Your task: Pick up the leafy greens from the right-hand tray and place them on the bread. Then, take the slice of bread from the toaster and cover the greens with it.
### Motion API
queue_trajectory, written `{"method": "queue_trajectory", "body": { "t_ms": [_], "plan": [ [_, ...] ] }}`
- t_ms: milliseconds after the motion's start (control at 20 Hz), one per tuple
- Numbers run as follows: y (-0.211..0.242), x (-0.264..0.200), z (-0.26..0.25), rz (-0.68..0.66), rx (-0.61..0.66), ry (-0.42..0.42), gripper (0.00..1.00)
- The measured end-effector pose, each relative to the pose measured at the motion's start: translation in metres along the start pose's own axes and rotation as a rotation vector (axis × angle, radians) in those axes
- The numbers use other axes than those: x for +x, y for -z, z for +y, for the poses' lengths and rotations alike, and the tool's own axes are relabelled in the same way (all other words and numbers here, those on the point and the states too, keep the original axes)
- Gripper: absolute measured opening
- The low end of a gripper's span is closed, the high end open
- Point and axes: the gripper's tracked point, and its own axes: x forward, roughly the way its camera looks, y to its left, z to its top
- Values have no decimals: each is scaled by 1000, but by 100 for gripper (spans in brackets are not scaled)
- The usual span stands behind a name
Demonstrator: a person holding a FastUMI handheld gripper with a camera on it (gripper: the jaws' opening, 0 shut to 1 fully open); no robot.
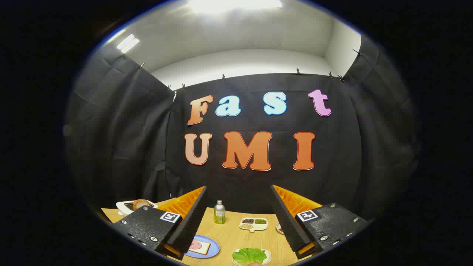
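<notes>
The leafy greens (250, 255), bright and ruffled, lie on a small white tray (267, 258) at bottom centre, below the spread, empty gripper (238, 192). Wooden table (236, 236), black cloth wall behind.

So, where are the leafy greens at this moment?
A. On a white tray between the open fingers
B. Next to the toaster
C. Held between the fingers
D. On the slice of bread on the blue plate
A: the leafy greens lie on their white tray on the table, between the open fingers of the gripper, while the bread on the blue plate carries only a pink slice.
</notes>
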Motion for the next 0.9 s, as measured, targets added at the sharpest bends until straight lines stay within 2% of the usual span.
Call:
{"method": "queue_trajectory", "body": {
  "t_ms": [900],
  "plan": [
    [-7, 6, -3, 3, 42, -16, 98]
  ]
}}
